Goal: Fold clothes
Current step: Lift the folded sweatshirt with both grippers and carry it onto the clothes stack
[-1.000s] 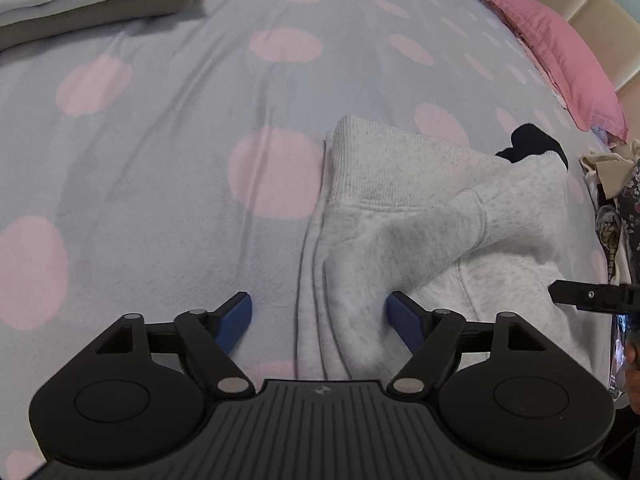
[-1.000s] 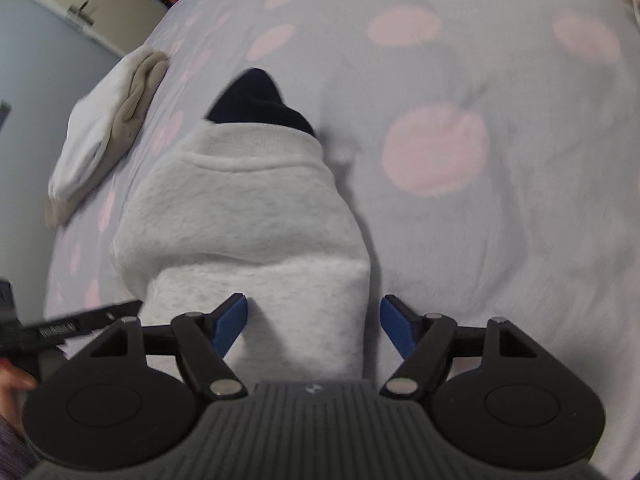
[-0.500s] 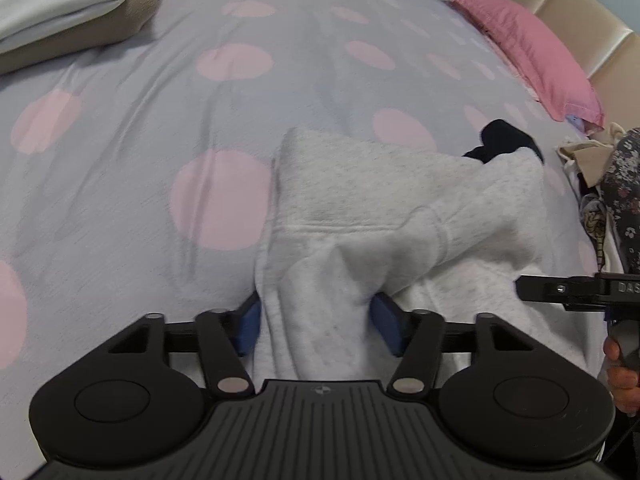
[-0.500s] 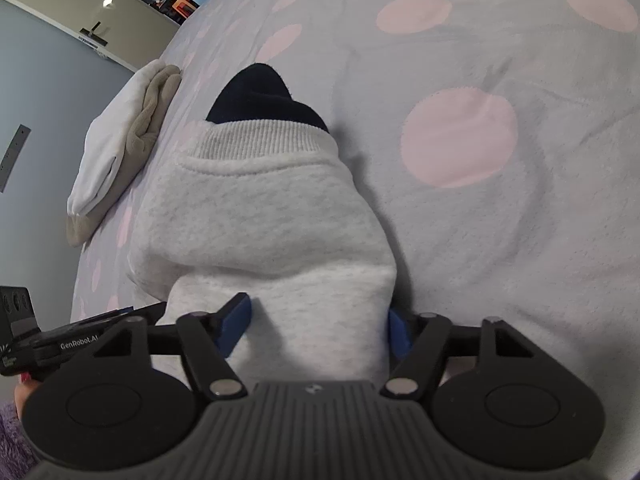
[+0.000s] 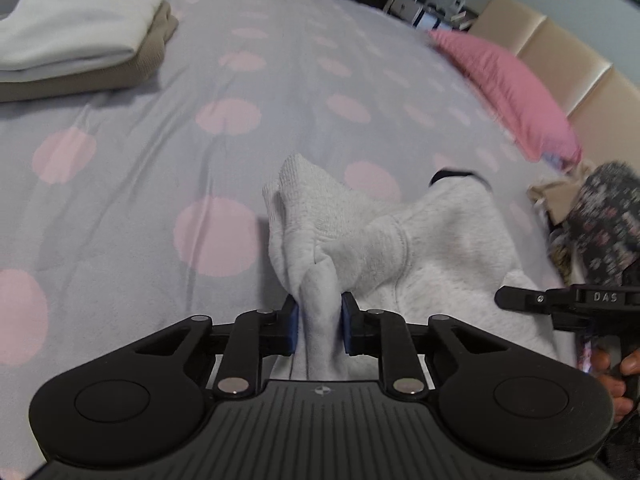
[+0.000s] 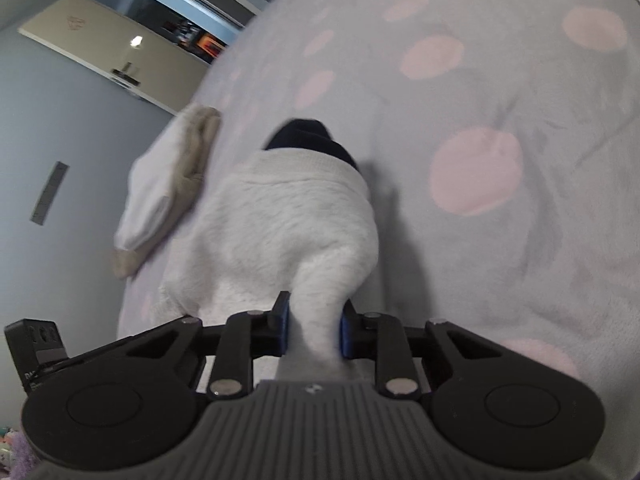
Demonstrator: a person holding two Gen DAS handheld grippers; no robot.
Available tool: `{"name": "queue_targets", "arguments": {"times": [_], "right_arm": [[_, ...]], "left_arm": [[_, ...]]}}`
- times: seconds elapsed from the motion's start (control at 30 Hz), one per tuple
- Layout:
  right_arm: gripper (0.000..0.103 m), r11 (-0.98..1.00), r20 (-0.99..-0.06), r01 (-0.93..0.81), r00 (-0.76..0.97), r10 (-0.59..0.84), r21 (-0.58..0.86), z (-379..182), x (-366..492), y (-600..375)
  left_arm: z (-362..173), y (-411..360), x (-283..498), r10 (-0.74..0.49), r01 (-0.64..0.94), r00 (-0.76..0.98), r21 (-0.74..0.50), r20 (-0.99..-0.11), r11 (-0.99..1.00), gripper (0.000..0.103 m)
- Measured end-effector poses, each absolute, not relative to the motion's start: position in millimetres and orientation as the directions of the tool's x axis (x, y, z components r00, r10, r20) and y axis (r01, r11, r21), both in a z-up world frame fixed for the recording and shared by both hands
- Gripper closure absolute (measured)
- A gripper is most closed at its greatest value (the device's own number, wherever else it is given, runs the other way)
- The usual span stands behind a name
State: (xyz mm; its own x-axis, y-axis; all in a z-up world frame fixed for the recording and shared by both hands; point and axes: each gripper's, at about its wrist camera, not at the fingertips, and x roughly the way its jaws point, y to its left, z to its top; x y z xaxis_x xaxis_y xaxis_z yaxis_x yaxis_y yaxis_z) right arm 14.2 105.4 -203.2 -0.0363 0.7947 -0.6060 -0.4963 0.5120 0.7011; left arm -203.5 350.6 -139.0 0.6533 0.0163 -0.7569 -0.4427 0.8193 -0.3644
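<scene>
On the spotted bedspread point(image 5: 140, 152) lies the grey sweatshirt point(image 5: 440, 240), thick, soft and floppy; we judge bunched edges the best holds. Our left gripper point(image 5: 318, 322) and right gripper point(image 6: 312, 328) each pinch a fold of it. A second ago both gaped open; now they have closed and lifted.

We see the left gripper point(image 5: 319, 328) pinching a bunched fold of the grey sweatshirt point(image 5: 384, 248), its blue fingers point(image 5: 291, 326) pressed against the cloth. The garment lies on the polka-dot bed point(image 5: 160, 160), well apart from the folded stack point(image 5: 80, 36) at far left; the right gripper point(image 5: 560, 300) shows beside it.
</scene>
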Motion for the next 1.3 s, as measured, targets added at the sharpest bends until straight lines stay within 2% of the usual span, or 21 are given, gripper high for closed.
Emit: {"name": "queue_targets", "arguments": {"times": [0.47, 0.8, 1.3], "right_arm": [[0.078, 0.336, -0.492, -0.651, -0.066, 0.868, 0.681, -97.5, -7.9, 164.8], [0.078, 0.192, -0.431, -0.721, -0.162, 0.888, 0.666, -15.6, -18.7, 304.3], [0.078, -0.032, -0.388, -0.753, -0.375, 0.842, 0.658, 52.8, -53.5, 540.2]], "left_arm": [[-38.2, 389.6, -247.0, 0.189, -0.485, 0.767, -0.361, -0.613, 0.797, 0.087], [39.1, 490.8, -270.4, 0.359, -0.587, 0.765, -0.349, -0.534, 0.731, 0.087], [109.2, 650.2, -298.2, 0.589, -0.751, 0.653, -0.305, -0.477, 0.586, 0.087]]}}
